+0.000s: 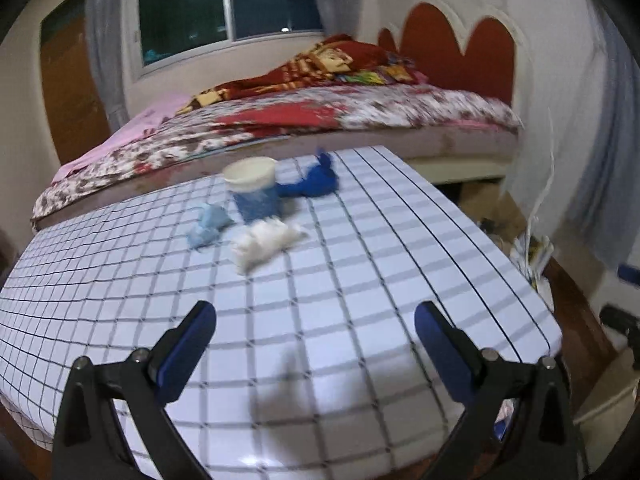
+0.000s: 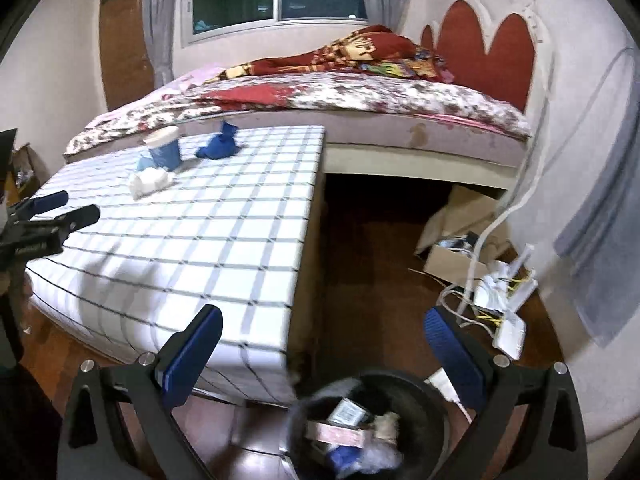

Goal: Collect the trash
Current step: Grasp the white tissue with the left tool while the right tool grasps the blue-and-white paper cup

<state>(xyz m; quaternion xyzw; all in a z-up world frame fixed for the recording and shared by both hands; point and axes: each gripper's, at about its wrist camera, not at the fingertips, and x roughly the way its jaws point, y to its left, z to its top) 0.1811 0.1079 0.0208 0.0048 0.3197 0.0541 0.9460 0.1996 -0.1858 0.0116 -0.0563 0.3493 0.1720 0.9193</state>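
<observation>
On the checkered table (image 1: 360,280) lie a white crumpled tissue (image 1: 264,242), a light blue wad (image 1: 208,226), a blue cup with a white lid (image 1: 254,192) and a dark blue crumpled piece (image 1: 314,182). My left gripper (image 1: 316,344) hovers open over the near part of the table, well short of them, with nothing between its fingers. My right gripper (image 2: 324,352) is open and empty above a dark trash bin (image 2: 372,428) on the floor, which holds several scraps. The left gripper (image 2: 68,206) also shows in the right wrist view, as do the tissue (image 2: 150,182), cup (image 2: 164,148) and dark blue piece (image 2: 220,146).
A bed (image 2: 320,96) with a floral cover runs behind the table. To the right of the table are dark wooden floor (image 2: 372,248), a cardboard box (image 2: 456,256), white cables and a router (image 2: 504,300). A wall with a grey curtain closes the right side.
</observation>
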